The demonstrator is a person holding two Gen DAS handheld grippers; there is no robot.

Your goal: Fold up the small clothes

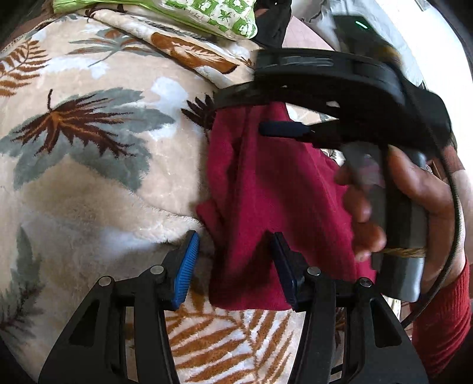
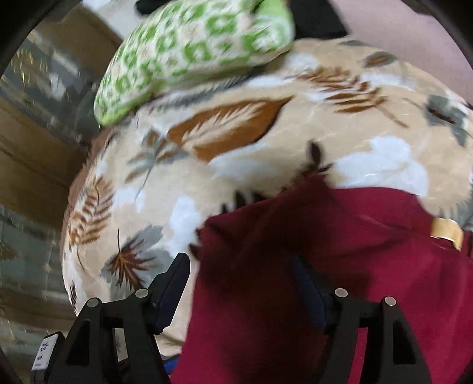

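A dark red small garment (image 1: 266, 201) hangs bunched above a leaf-patterned blanket (image 1: 97, 165). In the left wrist view my left gripper (image 1: 235, 265) is open, its blue pads either side of the garment's lower edge. The right gripper (image 1: 275, 115) crosses above, held by a hand, with the garment's top running up between its fingers; it looks shut on the cloth. In the right wrist view the red garment (image 2: 325, 251) fills the lower right, over the right finger, and the right gripper (image 2: 239, 283) shows spread fingers. A tan label (image 2: 446, 230) sits on the garment.
A green and white patterned pillow (image 2: 192, 50) lies at the far end of the blanket (image 2: 236, 133), and it also shows in the left wrist view (image 1: 207, 14). Dark cloth (image 1: 275, 20) lies beside it. A patterned floor (image 2: 26, 206) is to the left.
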